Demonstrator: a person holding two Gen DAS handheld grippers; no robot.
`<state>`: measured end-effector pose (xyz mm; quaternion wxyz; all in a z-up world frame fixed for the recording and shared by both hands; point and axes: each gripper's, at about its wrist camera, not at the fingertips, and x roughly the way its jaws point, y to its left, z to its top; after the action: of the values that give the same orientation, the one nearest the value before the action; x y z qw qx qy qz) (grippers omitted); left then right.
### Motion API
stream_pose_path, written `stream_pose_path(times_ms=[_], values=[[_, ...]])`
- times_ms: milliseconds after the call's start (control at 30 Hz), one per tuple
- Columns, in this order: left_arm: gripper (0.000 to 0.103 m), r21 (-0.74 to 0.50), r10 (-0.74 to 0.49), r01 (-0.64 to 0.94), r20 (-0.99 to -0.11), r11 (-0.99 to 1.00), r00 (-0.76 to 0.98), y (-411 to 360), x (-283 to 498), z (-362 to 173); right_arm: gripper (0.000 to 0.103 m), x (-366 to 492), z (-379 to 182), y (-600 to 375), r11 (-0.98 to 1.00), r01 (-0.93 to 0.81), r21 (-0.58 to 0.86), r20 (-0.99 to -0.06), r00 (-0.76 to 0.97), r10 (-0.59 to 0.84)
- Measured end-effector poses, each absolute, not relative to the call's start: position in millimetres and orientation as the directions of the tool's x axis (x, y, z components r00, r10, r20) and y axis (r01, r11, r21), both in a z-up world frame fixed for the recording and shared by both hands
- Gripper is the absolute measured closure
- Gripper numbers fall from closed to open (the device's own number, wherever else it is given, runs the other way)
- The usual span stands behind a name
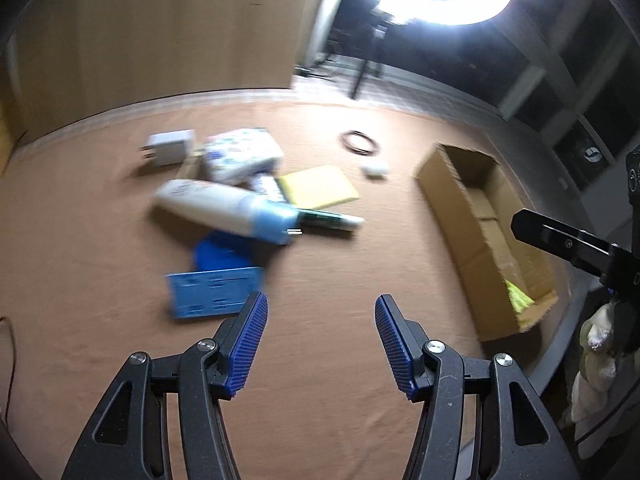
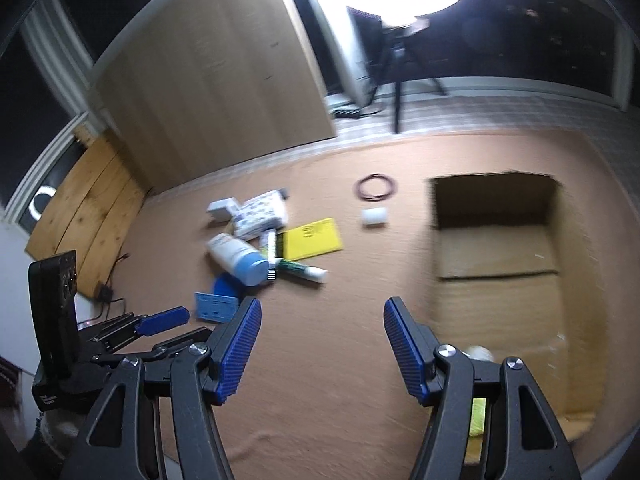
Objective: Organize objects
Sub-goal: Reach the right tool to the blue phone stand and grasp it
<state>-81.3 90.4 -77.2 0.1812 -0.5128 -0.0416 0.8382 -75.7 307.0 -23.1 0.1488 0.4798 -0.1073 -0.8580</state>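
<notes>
Cardboard box (image 2: 496, 280) open-topped on the brown table (image 2: 320, 360), ahead-right of the right gripper (image 2: 322, 344).
White-and-blue bottle (image 1: 228, 208), yellow pad (image 1: 320, 186), blue card (image 1: 212, 292) lie heaped ahead-left of the left gripper (image 1: 320, 340); both grippers spread wide, holding nothing.

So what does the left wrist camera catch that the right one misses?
Only the left view shows a pale crumpled bag past the table edge. Only the right view shows wooden boards leaning at the left. Both share the open cardboard box, white bottle, yellow pad and dark ring. Both grippers, left and right, are open and empty.
</notes>
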Motion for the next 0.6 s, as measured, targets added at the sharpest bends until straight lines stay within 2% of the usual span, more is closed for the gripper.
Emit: stream_pose_path(times_ms=[267, 467, 600], values=[[0.043, -0.225, 0.268, -0.148, -0.857, -0.963, -0.44, 14, -82, -86, 0.045, -112, -47, 249, -0.875, 0.232, 0.425, -0.789, -0.378, -0.484], [0.044, -0.227, 0.254, -0.113, -0.864, -0.967, -0.435, -15, -91, -99, 0.059, -123, -74, 217, -0.845, 0.233, 0.481, -0.795, -0.29, -0.532], [0.044, -0.263, 0.276, -0.089, -0.862, -0.961, -0.426, -21, -106, -107, 0.074, -125, -94, 203, -0.838, 0.199, 0.508, -0.799, -0.254, -0.545]])
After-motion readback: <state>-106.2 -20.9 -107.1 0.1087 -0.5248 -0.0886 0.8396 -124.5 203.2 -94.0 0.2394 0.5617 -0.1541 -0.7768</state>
